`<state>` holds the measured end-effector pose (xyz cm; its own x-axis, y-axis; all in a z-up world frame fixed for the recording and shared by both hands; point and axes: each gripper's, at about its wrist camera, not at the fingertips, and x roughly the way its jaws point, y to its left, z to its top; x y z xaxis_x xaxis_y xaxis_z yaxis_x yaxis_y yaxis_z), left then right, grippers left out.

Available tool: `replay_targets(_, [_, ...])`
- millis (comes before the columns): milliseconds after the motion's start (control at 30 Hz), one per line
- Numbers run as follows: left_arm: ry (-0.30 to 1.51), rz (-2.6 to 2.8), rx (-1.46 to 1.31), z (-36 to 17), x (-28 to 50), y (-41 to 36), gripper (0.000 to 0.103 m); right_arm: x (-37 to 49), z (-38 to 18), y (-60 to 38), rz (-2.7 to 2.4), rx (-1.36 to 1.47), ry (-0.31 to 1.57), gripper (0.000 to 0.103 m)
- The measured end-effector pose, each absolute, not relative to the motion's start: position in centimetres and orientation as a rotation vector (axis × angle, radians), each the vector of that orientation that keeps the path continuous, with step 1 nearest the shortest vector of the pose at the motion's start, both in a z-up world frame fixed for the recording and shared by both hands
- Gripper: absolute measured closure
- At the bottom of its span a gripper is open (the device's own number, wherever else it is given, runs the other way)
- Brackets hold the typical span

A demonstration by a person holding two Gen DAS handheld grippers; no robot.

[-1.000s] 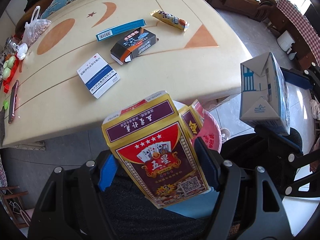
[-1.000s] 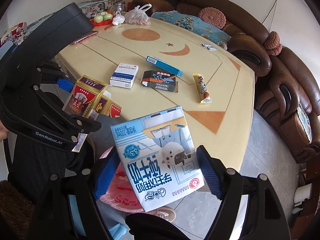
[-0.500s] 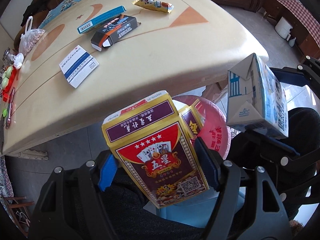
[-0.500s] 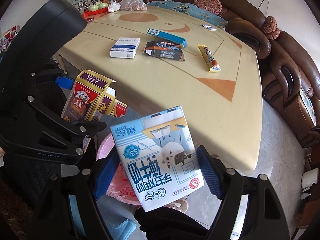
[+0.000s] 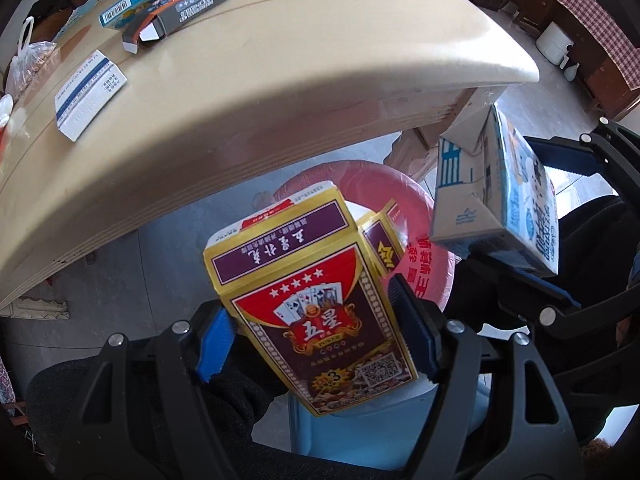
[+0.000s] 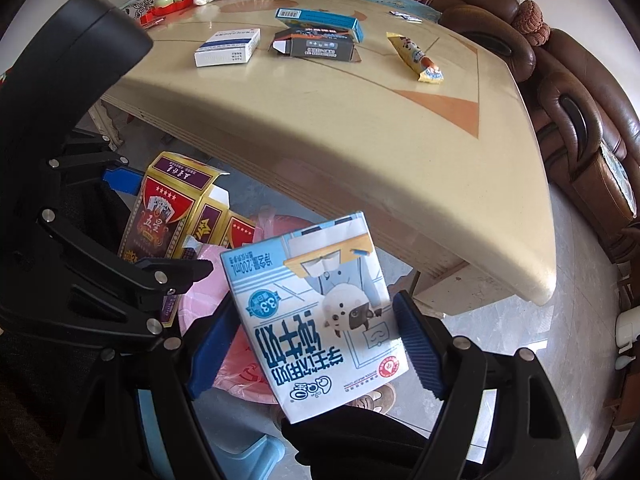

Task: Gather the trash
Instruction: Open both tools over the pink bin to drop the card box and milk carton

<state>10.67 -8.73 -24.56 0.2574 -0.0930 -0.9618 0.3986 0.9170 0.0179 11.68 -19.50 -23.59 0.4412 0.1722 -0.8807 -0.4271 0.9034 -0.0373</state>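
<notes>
Cardboard is what both of your grippers carry now: your left gripper (image 5: 312,336) is clamped on a red-and-gold playing-card box (image 5: 308,304) whose top flap hangs open, and your right gripper (image 6: 316,344) is clamped on a blue-and-white 200 ml milk carton (image 6: 316,312). Both hang below the bench (image 6: 360,128) edge, over a bin lined with a pink bag (image 5: 420,264) (the bin's own body is mostly hidden). Judging by its dented gable, the carton looks empty and light; its thin walls will buckle under hard pressure, so a hold across the flat faces low on the body suits it. The card box is stiffer but hollow, and its loose flap could snag on the bag rim. Each should fall freely once you spread the fingers. Left on the bench are a white-and-blue medicine box (image 6: 228,46), a dark box with an open end (image 6: 316,46), a long blue box (image 6: 320,20) and a yellow snack wrapper (image 6: 416,58); the wrapper will be soft and slippery, best pinched mid-length.
</notes>
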Motion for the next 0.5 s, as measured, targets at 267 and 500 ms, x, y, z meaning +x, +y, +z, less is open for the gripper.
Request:
replay_targets(267, [1.355,-0.356,0.156,-29.6,11.4,-7.1,0.032,12.6,-27.8,-19.9,0.359,-0.198,1.121,0.028])
replay_targets(500, [1.412,-0.351,0.106,-32.2,12.8,-6.5,0.032,13.8,-31.3,-19.7,0.339,-0.209,1.153,0.028])
